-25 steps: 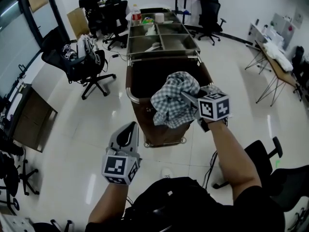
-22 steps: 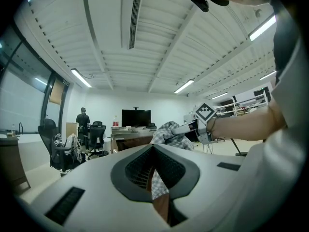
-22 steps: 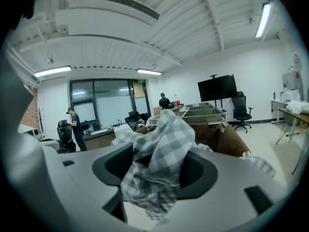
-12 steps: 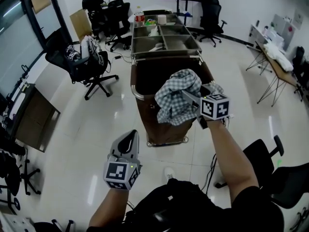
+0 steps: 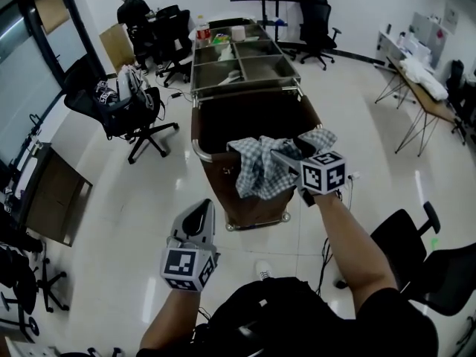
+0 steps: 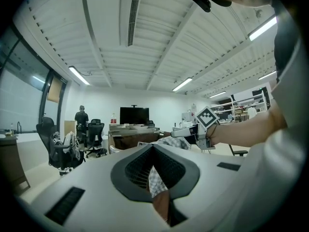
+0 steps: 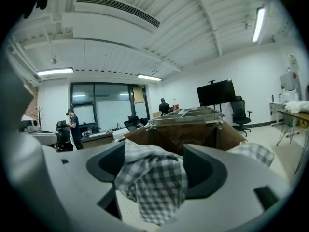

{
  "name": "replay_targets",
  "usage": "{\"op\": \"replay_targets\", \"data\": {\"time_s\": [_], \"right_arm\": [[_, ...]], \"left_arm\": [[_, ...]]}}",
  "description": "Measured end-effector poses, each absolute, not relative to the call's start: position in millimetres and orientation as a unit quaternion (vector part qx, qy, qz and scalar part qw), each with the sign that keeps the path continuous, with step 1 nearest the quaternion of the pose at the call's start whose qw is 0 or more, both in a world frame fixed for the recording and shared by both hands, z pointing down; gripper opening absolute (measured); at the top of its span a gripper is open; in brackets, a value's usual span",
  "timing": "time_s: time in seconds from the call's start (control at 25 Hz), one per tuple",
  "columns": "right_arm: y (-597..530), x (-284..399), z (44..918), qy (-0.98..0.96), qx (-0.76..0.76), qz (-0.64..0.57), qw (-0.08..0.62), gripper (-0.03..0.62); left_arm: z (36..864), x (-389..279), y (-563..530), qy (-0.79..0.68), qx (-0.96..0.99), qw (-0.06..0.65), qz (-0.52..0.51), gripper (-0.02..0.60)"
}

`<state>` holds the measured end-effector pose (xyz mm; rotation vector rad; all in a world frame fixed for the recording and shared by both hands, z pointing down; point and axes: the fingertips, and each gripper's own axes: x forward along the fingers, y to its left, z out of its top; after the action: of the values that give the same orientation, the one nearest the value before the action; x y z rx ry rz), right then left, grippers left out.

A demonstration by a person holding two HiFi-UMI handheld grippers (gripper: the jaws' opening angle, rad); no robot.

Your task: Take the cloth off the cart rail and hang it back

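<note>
A grey-and-white checked cloth [image 5: 257,168] hangs over the near rim of the brown cart [image 5: 199,152], spilling down its front. My right gripper [image 5: 281,155] is at the cloth's right side, level with the rim. Its jaws have just been opening and stand wide apart. In the right gripper view the cloth [image 7: 155,181] lies loosely between them. My left gripper [image 5: 198,210] is lower and to the left, away from the cart, shut on nothing. The left gripper view shows the cloth [image 6: 170,141] and the right gripper [image 6: 192,131] ahead.
The cart's far end carries metal trays [image 5: 242,59] with bottles and small items. A laden office chair [image 5: 126,103] stands left of the cart, and another black chair [image 5: 405,240] is near my right arm. A person [image 5: 132,10] sits at the back left. Desks [image 5: 416,88] line the right.
The cloth has dropped from a raised bundle to a drape over the cart's near rim. My right gripper has lowered slightly and its jaws have spread. The left gripper has stayed put.
</note>
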<state>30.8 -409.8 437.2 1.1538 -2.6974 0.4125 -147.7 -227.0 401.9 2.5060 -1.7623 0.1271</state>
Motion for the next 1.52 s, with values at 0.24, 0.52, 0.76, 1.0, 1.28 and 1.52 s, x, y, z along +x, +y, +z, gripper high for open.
{"op": "replay_targets", "data": {"time_s": [0.24, 0.52, 0.76, 1.0, 1.28, 1.52], "right_arm": [[-390, 29, 434, -0.913, 0.376, 0.139, 0.081, 0.403], [-341, 43, 420, -0.901, 0.402, 0.150, 0.055, 0.211], [-267, 54, 392, -0.901, 0.403, 0.158, -0.006, 0.006], [-178, 58, 384, -0.901, 0.405, 0.155, -0.026, 0.008], [-118, 73, 418, -0.888, 0.425, 0.175, -0.011, 0.008], [-105, 84, 443, -0.892, 0.420, 0.163, 0.035, 0.008]], "left_arm": [[403, -143, -224, -0.569, 0.820, 0.038, 0.046, 0.000], [402, -143, -205, -0.559, 0.827, 0.041, 0.041, 0.000], [399, -133, -162, -0.532, 0.845, 0.039, 0.033, 0.000], [408, -113, -121, -0.502, 0.863, 0.047, 0.028, 0.000], [430, -97, -88, -0.483, 0.873, 0.059, 0.038, 0.000], [446, -87, -73, -0.497, 0.864, 0.070, 0.041, 0.000]]}}
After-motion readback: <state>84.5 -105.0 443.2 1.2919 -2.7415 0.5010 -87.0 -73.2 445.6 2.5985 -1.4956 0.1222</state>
